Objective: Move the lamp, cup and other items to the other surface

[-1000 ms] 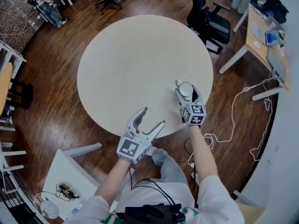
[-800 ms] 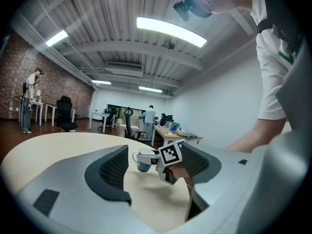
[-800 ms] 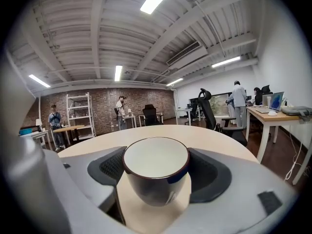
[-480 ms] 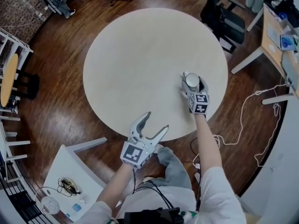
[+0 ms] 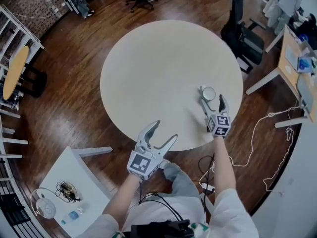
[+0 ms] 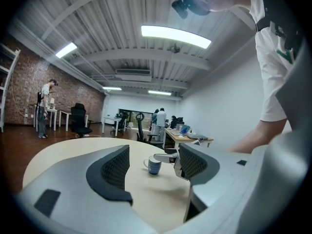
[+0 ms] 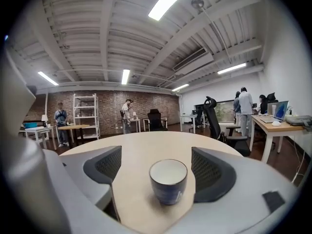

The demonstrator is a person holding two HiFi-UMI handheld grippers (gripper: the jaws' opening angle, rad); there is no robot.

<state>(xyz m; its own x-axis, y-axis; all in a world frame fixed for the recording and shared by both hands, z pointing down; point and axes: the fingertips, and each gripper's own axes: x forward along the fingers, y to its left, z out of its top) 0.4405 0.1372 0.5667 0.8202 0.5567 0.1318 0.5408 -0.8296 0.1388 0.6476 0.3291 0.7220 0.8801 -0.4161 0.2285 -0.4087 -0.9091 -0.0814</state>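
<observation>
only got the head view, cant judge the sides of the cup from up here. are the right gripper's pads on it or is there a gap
observer: Gap on both sides. In the right gripper view the cup stands inside the right gripper with neither pad touching it, and the jaws are opening.
operator: ok is it sitting flat, anything in it
observer: It is upright on the table, and its white inside looks empty.
operator: and the left gripper, holding anything
observer: No. The left gripper view shows the left gripper with jaws apart and nothing between them. The cup is farther off, its handle toward that view's left.
</observation>
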